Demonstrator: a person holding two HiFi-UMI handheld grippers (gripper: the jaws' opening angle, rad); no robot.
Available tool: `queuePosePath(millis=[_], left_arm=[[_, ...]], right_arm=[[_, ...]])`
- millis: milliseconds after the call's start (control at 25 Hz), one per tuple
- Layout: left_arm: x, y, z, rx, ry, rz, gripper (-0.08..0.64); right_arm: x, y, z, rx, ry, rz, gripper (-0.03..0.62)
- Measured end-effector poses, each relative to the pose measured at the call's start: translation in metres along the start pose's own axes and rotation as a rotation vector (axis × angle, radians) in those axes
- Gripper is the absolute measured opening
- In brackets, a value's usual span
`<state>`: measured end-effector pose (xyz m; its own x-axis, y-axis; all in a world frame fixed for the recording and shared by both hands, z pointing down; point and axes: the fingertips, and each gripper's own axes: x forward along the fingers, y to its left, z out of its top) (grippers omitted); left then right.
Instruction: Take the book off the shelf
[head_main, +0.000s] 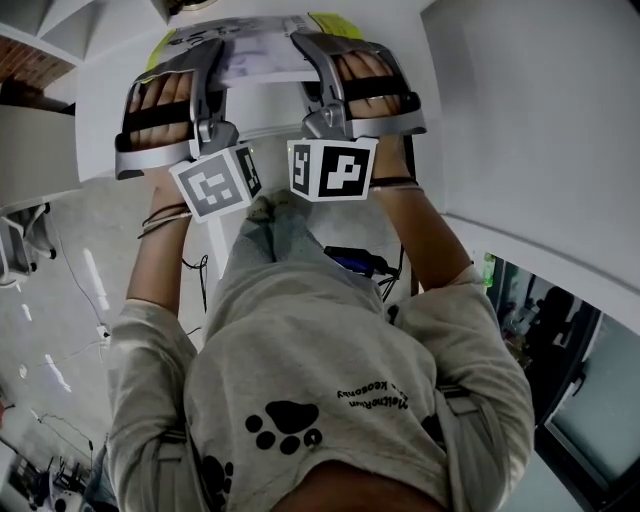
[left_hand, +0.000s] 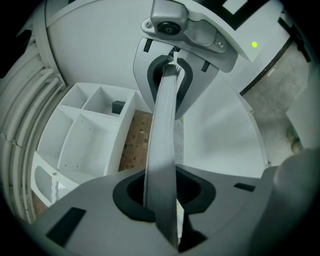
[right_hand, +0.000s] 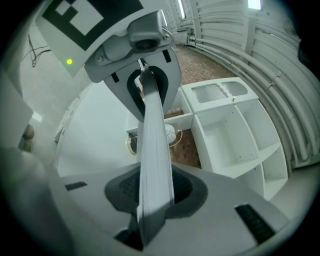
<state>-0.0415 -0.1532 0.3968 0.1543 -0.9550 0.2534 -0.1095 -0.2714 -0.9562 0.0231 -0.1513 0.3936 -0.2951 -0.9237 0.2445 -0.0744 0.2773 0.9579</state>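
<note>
Left tool (left_hand: 161, 195) and right tool (right_hand: 155, 192) each clamp an opposite edge of the book (head_main: 262, 50), held clear of the white shelf (right_hand: 235, 145). Best approach: level book, equal firm grips.

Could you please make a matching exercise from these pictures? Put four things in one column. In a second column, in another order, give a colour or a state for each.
Things:
1. book
2. shelf unit
3. paw print
4. marker cubes

Colour or state:
A. white, divided into compartments
B. black, printed on the grey shirt
C. clamped by the left gripper and the right gripper
D. black-and-white square patterns

Pairs: 1-C, 2-A, 3-B, 4-D
</note>
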Motion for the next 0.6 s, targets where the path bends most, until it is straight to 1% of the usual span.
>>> queuePosePath(millis=[120, 240, 600], left_arm=[[0.017, -0.020, -0.003, -0.028, 0.000, -0.003, 0.083], [0.030, -0.040, -0.005, -0.036, 0.011, -0.016, 0.083], [0.040, -0.074, -0.027, -0.058, 0.025, -0.065, 0.083]], right_arm=[[0.016, 0.017, -0.007, -0.023, -0.008, -0.009, 0.087], [0.028, 0.036, -0.015, -0.023, -0.015, 0.006, 0.087], [0.046, 0.073, -0.007, -0.018, -0.026, 0.037, 0.087]])
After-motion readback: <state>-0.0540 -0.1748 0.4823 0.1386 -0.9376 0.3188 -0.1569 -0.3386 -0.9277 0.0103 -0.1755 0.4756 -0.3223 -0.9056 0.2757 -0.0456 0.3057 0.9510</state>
